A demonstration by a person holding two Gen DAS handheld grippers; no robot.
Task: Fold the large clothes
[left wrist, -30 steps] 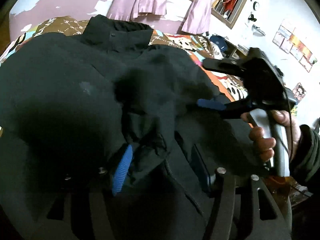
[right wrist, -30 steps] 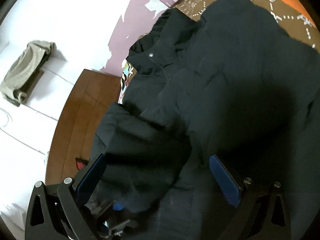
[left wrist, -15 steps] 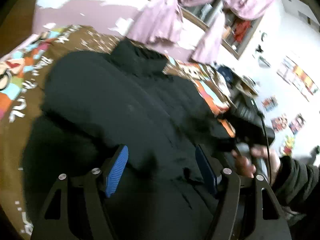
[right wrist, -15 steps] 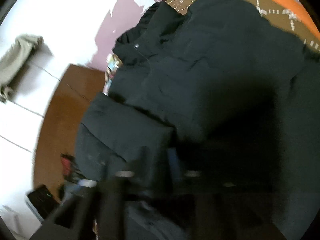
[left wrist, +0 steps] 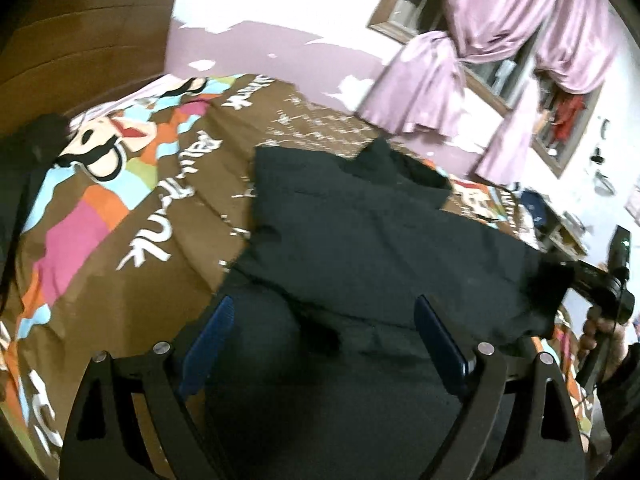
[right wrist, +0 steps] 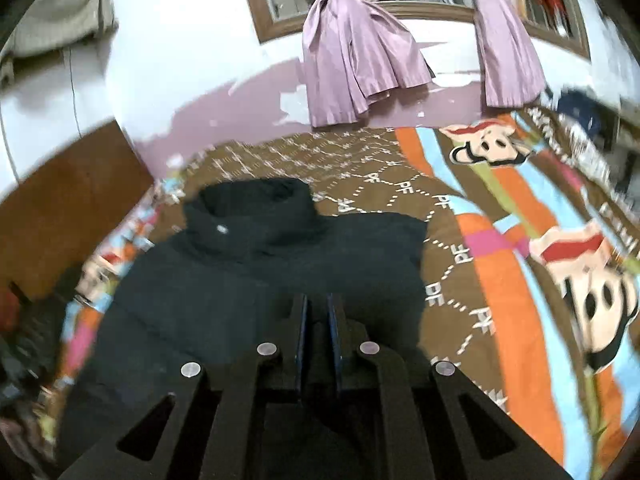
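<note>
The black jacket [right wrist: 256, 280] lies on the bed [right wrist: 500, 264], on a bright cartoon bedspread [left wrist: 120, 216], with its collar toward the wall and the purple curtains [right wrist: 356, 60].

The right claw [right wrist: 318, 320] has its blue pads almost pressed together. Dark cloth fills the thin gap, so it looks like it pinches a fold of the jacket, at the jacket's side edge in the left view. To fold well, I think this hand should carry that pinched edge over the middle in one smooth sweep, keep it low, and lay it flat before letting go.

The left claw [left wrist: 324, 344] is spread wide over the jacket and grips nothing. It could press the middle down so the jacket does not slide.

A second ago the left claw was narrower, with a bunch of cloth between its pads; its pads have just been opening and the cloth is free now. The right claw was wide open around the cloth then; it snapped nearly shut and has eased out a tiny bit.
</note>
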